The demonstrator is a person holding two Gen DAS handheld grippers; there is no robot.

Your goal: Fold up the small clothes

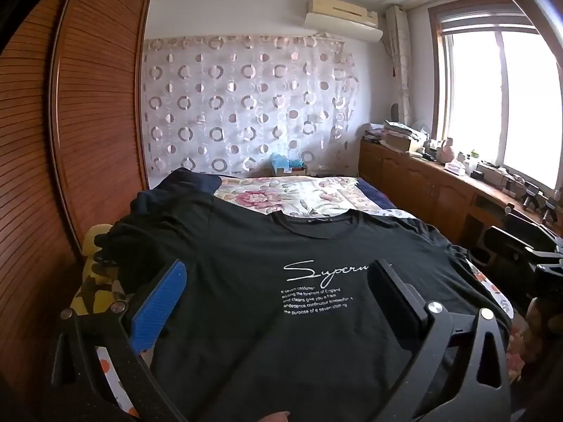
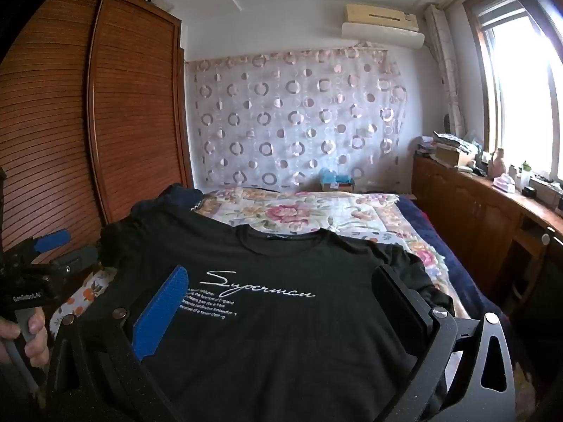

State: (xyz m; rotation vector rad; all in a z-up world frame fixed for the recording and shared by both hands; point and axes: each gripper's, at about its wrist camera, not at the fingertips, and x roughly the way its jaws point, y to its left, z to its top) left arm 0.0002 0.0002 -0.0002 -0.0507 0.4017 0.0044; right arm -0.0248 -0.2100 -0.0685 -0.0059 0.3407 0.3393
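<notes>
One black T-shirt [image 1: 267,281] laid out face up on the bed [image 1: 309,193], right ahead of and under both claws. Two claws in the room: left claw [image 1: 278,302] and right claw [image 2: 281,313], each with one blue ridged pad [image 1: 160,306] on its left finger and one black pad on its right finger. Both claws spread wide apart, nothing pinched between the fingers, both angled down a little over the shirt's lower chest. Shirt looks mostly flat, round neck pointing away from the claws, white script reading "Superman" [image 2: 260,286] across the chest between the right claw's fingers, five small lines of white print under it. Its sleeve on the right claw's far-right side is bunched and wrinkled [image 2: 404,263]; the sleeve off the left claw's left side drapes over the bed edge. One more dark garment [image 1: 186,183] sits crumpled beyond the shirt, ahead-left of both claws; cannot tell what kind. One floral bedspread [image 2: 316,211] beyond the neckline. One hand [image 2: 24,330] at the right claw's far left, gripping the left claw's grey handle. Ahead: one circle-print curtain [image 1: 246,105] on the wall, one air conditioner [image 1: 343,17] above it. Left of the claws one louvred wooden wardrobe [image 1: 98,98], right one window [image 1: 499,98] over a cluttered wooden cabinet [image 1: 422,183].
</notes>
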